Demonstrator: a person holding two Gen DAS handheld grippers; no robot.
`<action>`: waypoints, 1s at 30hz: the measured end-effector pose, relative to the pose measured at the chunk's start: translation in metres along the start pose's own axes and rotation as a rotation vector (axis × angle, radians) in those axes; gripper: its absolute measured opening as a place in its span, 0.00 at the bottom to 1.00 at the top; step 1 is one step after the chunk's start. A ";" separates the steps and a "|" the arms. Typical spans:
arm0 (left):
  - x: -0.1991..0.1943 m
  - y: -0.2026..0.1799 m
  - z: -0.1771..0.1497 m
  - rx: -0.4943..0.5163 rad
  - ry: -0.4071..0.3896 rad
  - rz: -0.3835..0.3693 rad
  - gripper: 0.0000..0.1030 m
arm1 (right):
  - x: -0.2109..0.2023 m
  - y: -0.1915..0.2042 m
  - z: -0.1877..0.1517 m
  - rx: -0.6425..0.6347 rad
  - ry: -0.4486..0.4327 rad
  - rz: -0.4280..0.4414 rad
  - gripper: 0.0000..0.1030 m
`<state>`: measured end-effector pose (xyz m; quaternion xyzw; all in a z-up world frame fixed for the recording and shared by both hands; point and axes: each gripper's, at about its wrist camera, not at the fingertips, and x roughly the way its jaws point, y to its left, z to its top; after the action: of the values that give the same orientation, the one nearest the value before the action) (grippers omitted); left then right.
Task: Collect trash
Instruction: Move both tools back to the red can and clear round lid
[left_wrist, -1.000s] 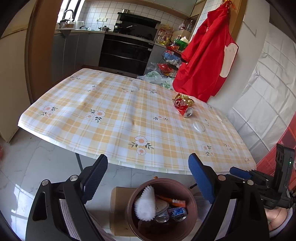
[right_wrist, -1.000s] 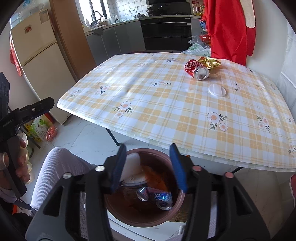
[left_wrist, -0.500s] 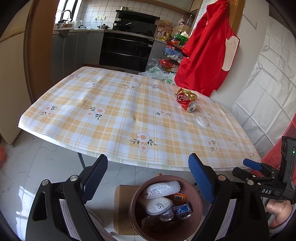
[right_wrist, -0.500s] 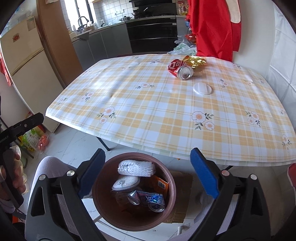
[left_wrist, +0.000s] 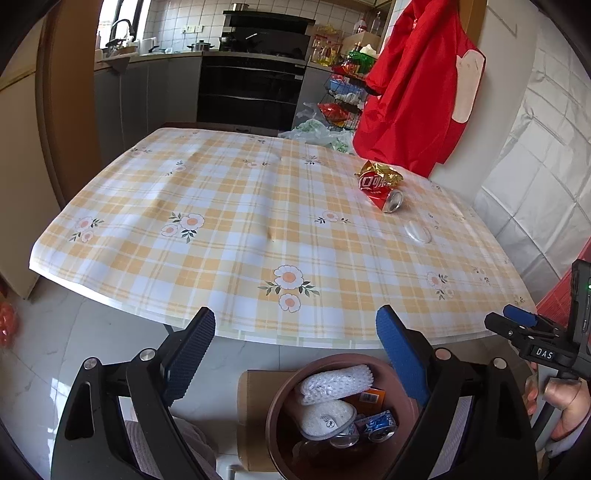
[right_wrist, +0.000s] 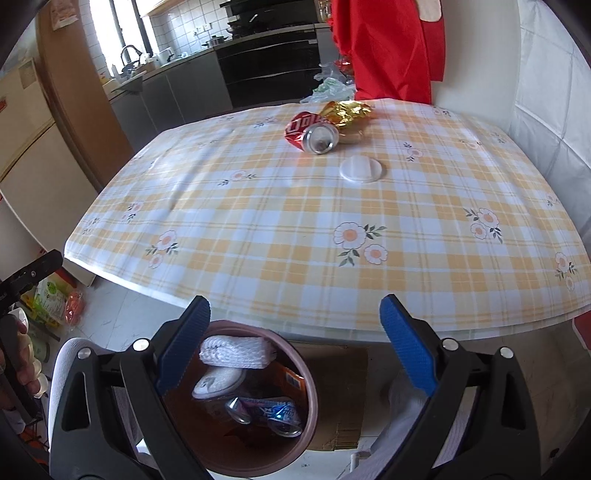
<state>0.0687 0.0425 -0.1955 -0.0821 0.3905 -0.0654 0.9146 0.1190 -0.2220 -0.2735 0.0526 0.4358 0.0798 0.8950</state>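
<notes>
left wrist only: right claw (left_wrist: 519, 319) tip

Wide bare tablecloth (right_wrist: 295, 221) ahead — only can (right_wrist: 314, 134), wrapper (right_wrist: 345, 110) and lid (right_wrist: 362, 169) stand far off.

Bright daylight from window (left_wrist: 122, 26), sharp centre, perhaps softer fisheye-warped edges

Trash on table and in bin
Red can (right_wrist: 313, 134) lies sideways against gold wrapper (right_wrist: 345, 112), upper centre; white lid (right_wrist: 362, 168) just below; brown bin (right_wrist: 255, 402), bottom, holds cans and foam.
</notes>
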 end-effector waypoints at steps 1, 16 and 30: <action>0.004 0.000 0.002 0.000 0.003 -0.001 0.84 | 0.004 -0.004 0.003 -0.002 0.002 -0.008 0.89; 0.097 -0.019 0.064 0.026 0.059 -0.044 0.84 | 0.116 -0.063 0.095 -0.088 0.039 -0.085 0.81; 0.219 -0.080 0.140 0.085 0.140 -0.176 0.70 | 0.216 -0.072 0.161 -0.095 0.172 -0.154 0.74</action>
<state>0.3161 -0.0623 -0.2381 -0.0724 0.4414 -0.1676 0.8785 0.3839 -0.2560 -0.3534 -0.0307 0.5095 0.0355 0.8592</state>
